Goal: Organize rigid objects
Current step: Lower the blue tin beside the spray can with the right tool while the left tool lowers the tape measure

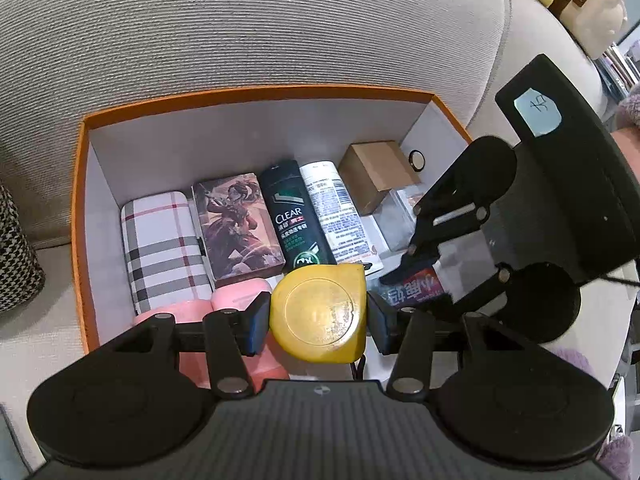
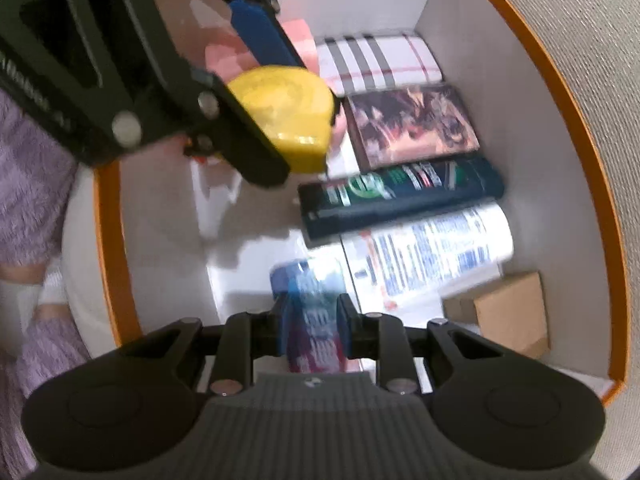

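Observation:
My left gripper (image 1: 318, 320) is shut on a yellow tape measure (image 1: 320, 312), its blue pads pressing both sides, just above the near end of an orange box (image 1: 256, 94) with white walls. Seen in the right wrist view, the same tape measure (image 2: 288, 112) hangs in the left gripper (image 2: 280, 112) over the box (image 2: 576, 120). The right gripper (image 2: 312, 328) points down into the box, and its pads lie against a blue and red packet (image 2: 312, 320). In the left wrist view that packet (image 1: 416, 286) shows at the right gripper (image 1: 420, 288), low in the box.
Inside the box lie a plaid case (image 1: 164, 248), an illustrated box (image 1: 236, 224), a dark CLEAR bottle (image 1: 296, 216), a white tube (image 1: 340, 212), a cardboard box (image 1: 376, 172) and pink items (image 1: 236, 300). Grey sofa fabric (image 1: 240, 20) surrounds the box. A purple fuzzy sleeve (image 2: 32, 168) is at the left.

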Available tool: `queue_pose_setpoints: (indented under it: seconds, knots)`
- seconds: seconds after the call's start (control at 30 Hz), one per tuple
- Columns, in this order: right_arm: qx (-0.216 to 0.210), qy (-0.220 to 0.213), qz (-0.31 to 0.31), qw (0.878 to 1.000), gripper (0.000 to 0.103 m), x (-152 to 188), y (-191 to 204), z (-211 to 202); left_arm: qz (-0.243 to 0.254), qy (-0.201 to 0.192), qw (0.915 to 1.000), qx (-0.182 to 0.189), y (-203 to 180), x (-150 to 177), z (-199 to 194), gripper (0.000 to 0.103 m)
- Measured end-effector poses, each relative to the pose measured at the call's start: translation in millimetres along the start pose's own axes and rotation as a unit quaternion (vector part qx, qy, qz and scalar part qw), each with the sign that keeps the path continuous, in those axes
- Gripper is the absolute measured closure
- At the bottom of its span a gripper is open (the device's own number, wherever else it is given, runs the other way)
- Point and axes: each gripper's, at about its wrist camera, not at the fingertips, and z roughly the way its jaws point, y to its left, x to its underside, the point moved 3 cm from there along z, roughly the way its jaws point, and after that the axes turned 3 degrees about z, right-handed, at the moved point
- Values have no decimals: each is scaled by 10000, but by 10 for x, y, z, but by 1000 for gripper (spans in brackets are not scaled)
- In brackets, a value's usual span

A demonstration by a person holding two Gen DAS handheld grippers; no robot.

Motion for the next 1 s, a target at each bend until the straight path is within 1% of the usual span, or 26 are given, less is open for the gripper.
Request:
queue_pose_setpoints:
  seconds: [0.07,0.27,0.37,0.47,0.53,0.63,0.7,0.83,0.97,1.0]
  knots:
    - [-31,-105,-37,9999,78,-54,23,38,-30,2,10000,-25,13,-2,-14,46]
    - [10,-142,-278,9995,78,-177,64,196,-91,-16,9999,-54,37,-3,-35,46]
    - [15,-64,-310,9995,80,-179,60,198,-55,33,10000,-15,16,-3,-19,46]
    - [134,112,-546,9984,80,-122,89,204,-7,99,9999,98,-29,0,15,46]
    - [174,194,-572,9980,80,-84,78,199,-8,167,9997,181,-52,-2,44,46]
    - [227,269,-545,9979,80,-24,72,190,-17,427,9988,243,-79,10,129,46]
    - [280,239,-437,9984,81,-26,54,184,-56,652,9975,265,-84,20,206,46]
    - [382,-75,42,9992,80,-1,-67,95,-219,1029,9942,216,-93,19,342,46]
    - [489,-333,209,9980,80,-2,-81,25,-333,1436,9891,28,-131,25,480,46]
    - [504,-382,216,9978,80,52,-114,-4,-354,1510,9879,-37,-140,26,517,46]
